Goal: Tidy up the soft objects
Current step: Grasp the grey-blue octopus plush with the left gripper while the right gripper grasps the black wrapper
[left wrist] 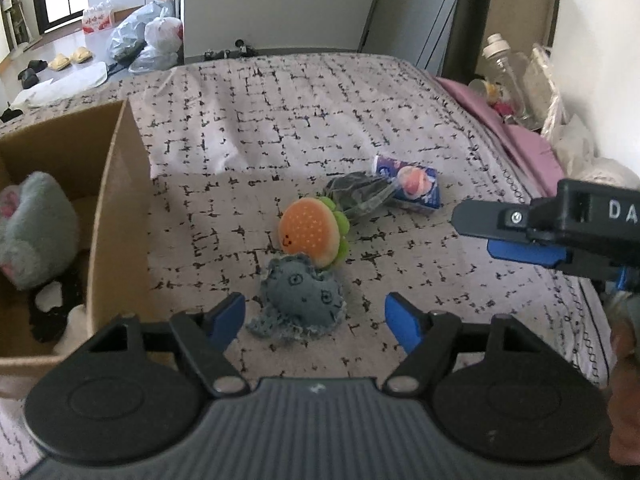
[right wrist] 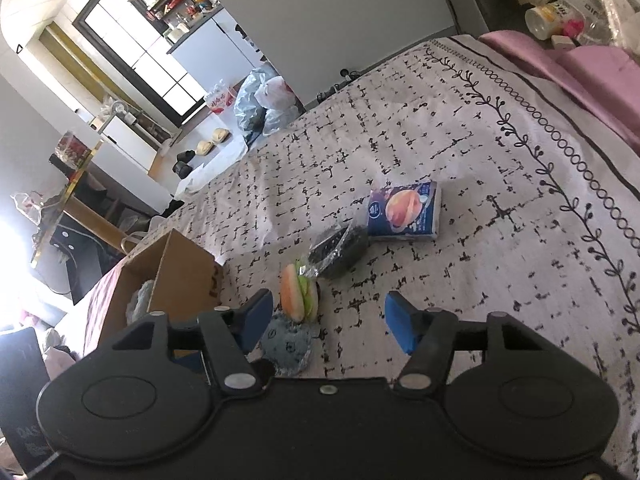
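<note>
Left wrist view: the left gripper (left wrist: 315,318) hangs over the bed (left wrist: 280,120) with its jaws spread and nothing pinched, the denim toy (left wrist: 300,292) lying between and just beyond its blue fingertips (left wrist: 226,320). Touching the denim toy on its far side is the burger plush (left wrist: 310,232), then a crumpled dark bag (left wrist: 356,196) and a tissue pack (left wrist: 412,184) farther towards the head of the bed. The cardboard box (left wrist: 116,208) stands at the bed's left edge, a grey plush (left wrist: 36,232) already inside. The right gripper (left wrist: 476,234) reaches in from the right, apart from everything.

Right wrist view: the right gripper (right wrist: 326,318) is also parted, about half spread, empty. The burger plush (right wrist: 300,296) and denim toy (right wrist: 286,344) sit near its left finger, not centred; the dark bag (right wrist: 338,250) and tissue pack (right wrist: 404,210) lie ahead, the box (right wrist: 180,276) off left.

This looks like the approach to the next pick. The left needs to sink straight down and close on the denim toy; the right should line up on the burger plush.
</note>
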Motion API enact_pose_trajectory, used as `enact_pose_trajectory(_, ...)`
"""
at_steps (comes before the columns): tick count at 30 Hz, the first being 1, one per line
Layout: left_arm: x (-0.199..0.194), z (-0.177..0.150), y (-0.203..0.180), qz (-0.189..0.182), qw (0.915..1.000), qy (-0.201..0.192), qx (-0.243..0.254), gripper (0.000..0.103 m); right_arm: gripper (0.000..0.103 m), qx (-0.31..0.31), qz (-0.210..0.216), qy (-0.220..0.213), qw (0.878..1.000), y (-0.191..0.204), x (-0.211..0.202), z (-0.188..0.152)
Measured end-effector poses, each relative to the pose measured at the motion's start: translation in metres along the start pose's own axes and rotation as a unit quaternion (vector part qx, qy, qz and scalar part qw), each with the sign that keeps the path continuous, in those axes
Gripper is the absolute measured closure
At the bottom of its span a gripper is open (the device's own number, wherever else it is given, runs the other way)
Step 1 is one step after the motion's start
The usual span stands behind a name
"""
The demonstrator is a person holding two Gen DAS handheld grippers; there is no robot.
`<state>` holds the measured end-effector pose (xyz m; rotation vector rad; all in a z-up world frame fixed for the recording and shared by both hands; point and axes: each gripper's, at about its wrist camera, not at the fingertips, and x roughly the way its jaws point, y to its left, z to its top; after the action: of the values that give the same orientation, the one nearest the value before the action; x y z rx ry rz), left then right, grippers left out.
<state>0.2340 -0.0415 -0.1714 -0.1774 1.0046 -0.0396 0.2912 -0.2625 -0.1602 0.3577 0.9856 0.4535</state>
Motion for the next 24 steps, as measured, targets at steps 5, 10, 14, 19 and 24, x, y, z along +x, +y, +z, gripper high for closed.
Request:
enact_pose_trajectory(5,0.026,0.004,0.005,0.013,0.9997,0.021,-0.003,0.027,0.040,-0.017,-0.019,0.003,1.000,0.002,0.014,0.006)
enact_pose_trajectory(10,0.042,0.004,0.005,0.018,0.9992,0.036,0.002,0.027,0.040,0.000,-0.024,0.007,1.000,-0.003,0.028,0.015)
enact_pose_trajectory(14,0.050,0.001,0.003,0.014,0.9991,0.039,0.014,0.030,0.040,0.015,-0.018,0.004,1.000,-0.004,0.037,0.021)
enact_pose_trajectory(19,0.056,-0.002,0.000,0.039,0.9982,0.023,0.039,0.047,0.039,0.024,-0.019,0.004,1.000,0.002,0.053,0.028)
enact_pose_trajectory(24,0.052,-0.004,0.003,0.034,0.9988,0.012,0.033,0.054,0.039,0.049,-0.026,0.004,0.998,0.000,0.072,0.036)
